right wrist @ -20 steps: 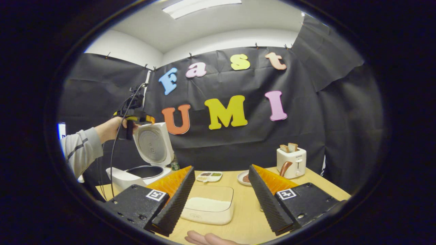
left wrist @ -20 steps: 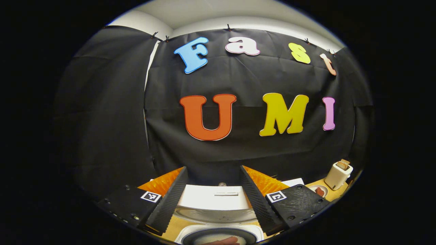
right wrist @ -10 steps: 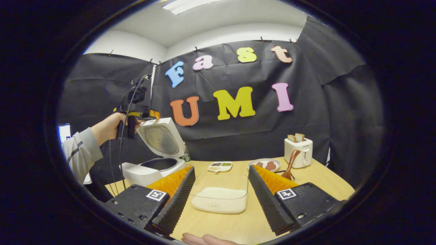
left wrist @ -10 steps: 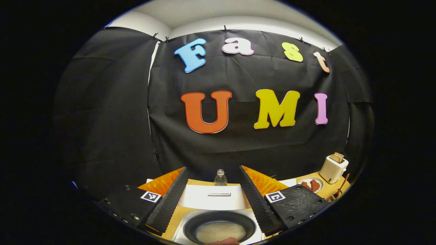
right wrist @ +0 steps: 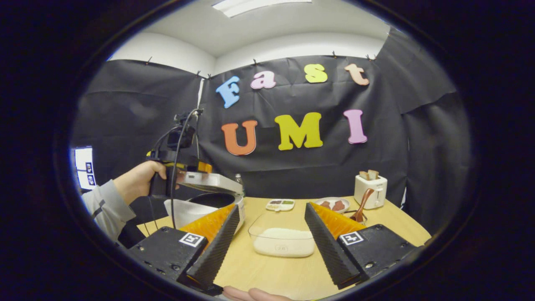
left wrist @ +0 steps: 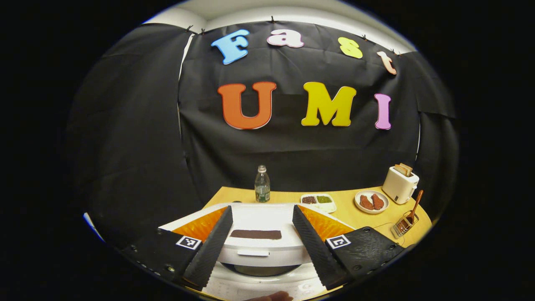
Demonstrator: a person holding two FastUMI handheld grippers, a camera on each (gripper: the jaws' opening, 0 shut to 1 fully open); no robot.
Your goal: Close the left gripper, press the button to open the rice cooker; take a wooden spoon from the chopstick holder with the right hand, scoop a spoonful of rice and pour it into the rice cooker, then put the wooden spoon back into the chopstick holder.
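Already the brown wooden spoon (left wrist: 413, 205) stands in the wire chopstick holder (left wrist: 402, 226); the white rice cooker (left wrist: 259, 246) has rice inside. Both hand-held grippers, left (left wrist: 259, 238) and right (right wrist: 269, 238), gape empty.

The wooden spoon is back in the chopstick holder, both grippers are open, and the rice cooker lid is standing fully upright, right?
Not quite. The right gripper view shows the rice cooker lid lowered almost flat over the pot, not upright. The wooden spoon does stand in the chopstick holder, and the left gripper and right gripper are open.
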